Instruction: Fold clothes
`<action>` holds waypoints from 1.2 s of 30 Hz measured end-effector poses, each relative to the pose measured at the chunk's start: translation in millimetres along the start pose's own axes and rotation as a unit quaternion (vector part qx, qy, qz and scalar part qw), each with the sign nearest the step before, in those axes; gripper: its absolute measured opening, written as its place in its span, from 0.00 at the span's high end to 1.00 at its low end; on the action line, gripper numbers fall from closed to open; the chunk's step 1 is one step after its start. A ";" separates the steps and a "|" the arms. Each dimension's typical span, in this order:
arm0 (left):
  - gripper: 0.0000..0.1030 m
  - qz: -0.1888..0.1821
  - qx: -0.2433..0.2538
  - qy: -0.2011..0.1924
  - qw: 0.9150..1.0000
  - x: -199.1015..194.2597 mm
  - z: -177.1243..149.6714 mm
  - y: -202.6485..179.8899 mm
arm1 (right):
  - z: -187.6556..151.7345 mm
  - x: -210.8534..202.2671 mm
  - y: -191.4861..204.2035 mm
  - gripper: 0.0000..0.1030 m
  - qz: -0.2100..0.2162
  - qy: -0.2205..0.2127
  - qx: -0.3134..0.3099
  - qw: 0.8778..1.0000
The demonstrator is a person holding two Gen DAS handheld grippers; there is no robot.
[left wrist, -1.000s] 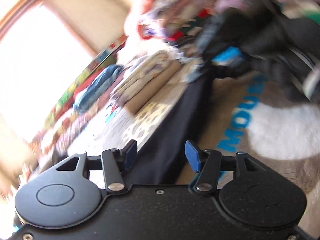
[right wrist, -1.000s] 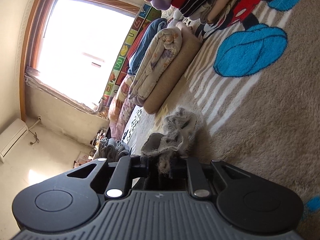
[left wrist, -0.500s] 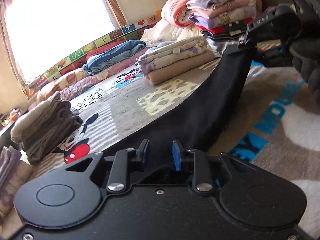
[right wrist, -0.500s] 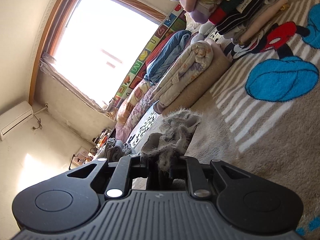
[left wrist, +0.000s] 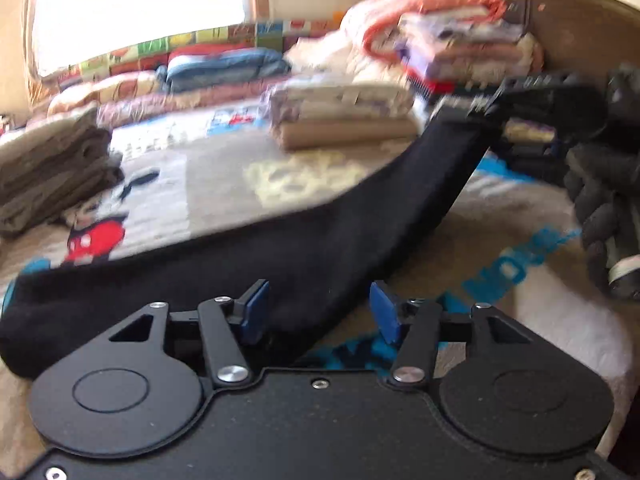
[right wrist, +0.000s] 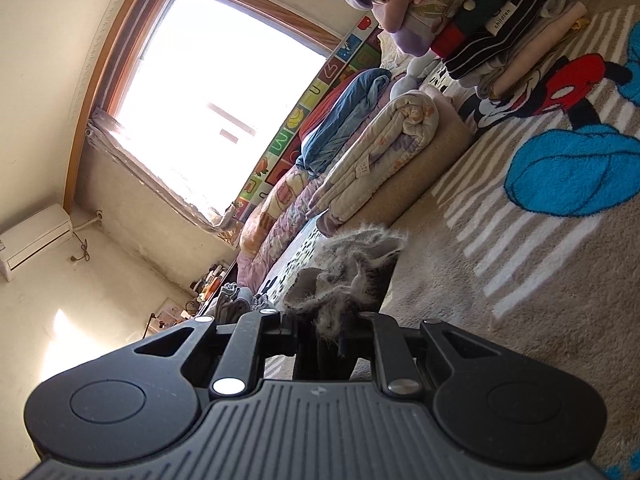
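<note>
A long black garment [left wrist: 312, 236] stretches across the patterned blanket from the lower left up to the right. My left gripper [left wrist: 318, 312] is open, its blue pads [left wrist: 256, 312] on either side of the garment's lower part without gripping it. My right gripper [right wrist: 326, 324] is shut on the garment's fuzzy grey-lined end [right wrist: 344, 276]; it also shows in the left wrist view [left wrist: 524, 94], holding the cloth's far end raised above the blanket.
The Mickey Mouse blanket [right wrist: 500, 280] covers the bed. Folded bedding [left wrist: 344, 116] and a tall stack of folded clothes [right wrist: 492, 12] stand at the back. A brown folded pile [left wrist: 48, 172] lies at the left. A window [right wrist: 224, 92] is behind.
My left gripper has opened and let the black garment go; half a second ago its pads were nearly closed on it. The view has swung left. The right gripper keeps its hold.
</note>
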State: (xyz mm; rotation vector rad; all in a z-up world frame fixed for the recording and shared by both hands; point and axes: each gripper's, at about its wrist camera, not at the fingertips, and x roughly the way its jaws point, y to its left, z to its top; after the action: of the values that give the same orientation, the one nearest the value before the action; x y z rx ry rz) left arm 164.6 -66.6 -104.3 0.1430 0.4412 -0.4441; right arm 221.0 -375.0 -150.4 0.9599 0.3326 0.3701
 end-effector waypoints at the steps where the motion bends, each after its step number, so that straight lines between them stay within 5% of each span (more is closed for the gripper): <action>1: 0.42 -0.012 -0.016 -0.013 1.000 -0.1 3.5 -0.3 | 0.9 0.6 1.5 0.82 0.005 0.001 0.000 1.000; 4: 0.39 -0.022 -0.146 -0.028 0.989 10.8 -1.0 11.7 | 5.7 4.8 8.1 0.82 0.021 0.010 -0.004 1.000; 8: 0.27 -0.008 -0.292 -0.011 0.956 27.2 -14.7 17.6 | 15.1 12.7 20.9 0.82 0.047 0.034 -0.015 0.998; 12: 0.23 0.004 -0.305 0.000 0.952 31.9 -14.1 14.1 | 22.0 20.2 38.7 0.83 0.060 0.055 -0.037 0.996; 16: 0.18 -0.041 -0.370 0.004 0.928 27.1 -15.3 32.8 | 25.2 28.5 66.7 0.84 0.070 0.081 -0.069 0.992; 21: 0.09 -0.088 -0.352 0.022 0.932 26.9 -13.3 37.6 | 24.0 39.6 109.0 0.84 0.077 0.108 -0.108 0.985; 23: 0.09 -0.113 -0.374 0.022 0.920 25.0 -17.2 46.3 | 18.4 46.1 129.6 0.84 0.078 0.123 -0.130 0.981; 25: 0.09 -0.148 -0.418 0.019 0.896 24.0 -25.2 62.7 | 12.3 52.9 149.0 0.84 0.078 0.137 -0.149 0.976; 27: 0.09 -0.189 -0.478 0.017 0.858 23.2 -35.3 82.4 | 5.4 60.6 166.0 0.84 0.077 0.147 -0.161 0.973; 33: 0.09 -0.252 -0.697 -0.006 0.671 8.2 -81.2 139.0 | -18.5 79.8 203.8 0.84 0.066 0.163 -0.185 0.967; 34: 0.07 -0.252 -0.716 -0.015 0.651 4.4 -84.2 145.8 | -22.2 81.0 208.5 0.84 0.064 0.163 -0.188 0.966; 36: 0.06 -0.246 -0.723 -0.029 0.644 -0.4 -82.5 156.8 | -29.6 83.6 217.9 0.84 0.060 0.163 -0.195 0.965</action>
State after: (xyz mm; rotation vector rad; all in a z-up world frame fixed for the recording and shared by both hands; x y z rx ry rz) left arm 202.6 92.7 -172.0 -1.6148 0.6612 -0.5046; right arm 248.1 -202.7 7.5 0.5304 0.4820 0.6811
